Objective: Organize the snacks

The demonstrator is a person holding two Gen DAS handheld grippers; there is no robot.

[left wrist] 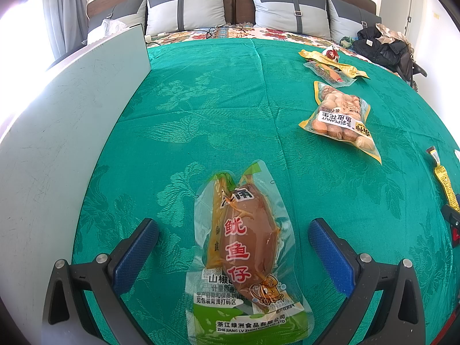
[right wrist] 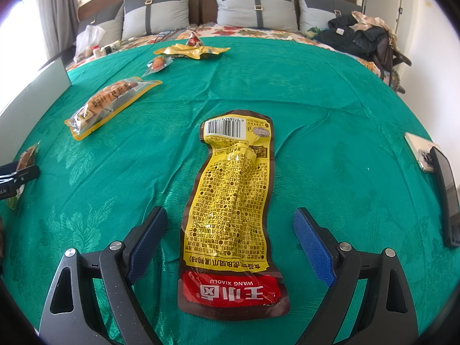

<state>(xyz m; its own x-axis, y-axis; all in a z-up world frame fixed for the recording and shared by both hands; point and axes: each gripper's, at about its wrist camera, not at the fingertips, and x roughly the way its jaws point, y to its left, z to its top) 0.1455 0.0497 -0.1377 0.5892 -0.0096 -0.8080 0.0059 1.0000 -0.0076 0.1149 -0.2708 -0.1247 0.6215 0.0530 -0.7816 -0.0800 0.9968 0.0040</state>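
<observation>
Covering bed: green cloth (right wrist: pixel 330 92) | pillows (right wrist: pixel 256 7) | headboard (right wrist: pixel 201 3)

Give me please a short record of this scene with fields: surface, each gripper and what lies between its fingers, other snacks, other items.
surface: green cloth on a bed
left gripper: open, squid snack pack lying flat between its fingers
right gripper: open, yellow snack pack lying flat between its fingers, printed back up
other snacks: peanut bag; small packets farther back
other items: white board at left; phone at right edge
</observation>
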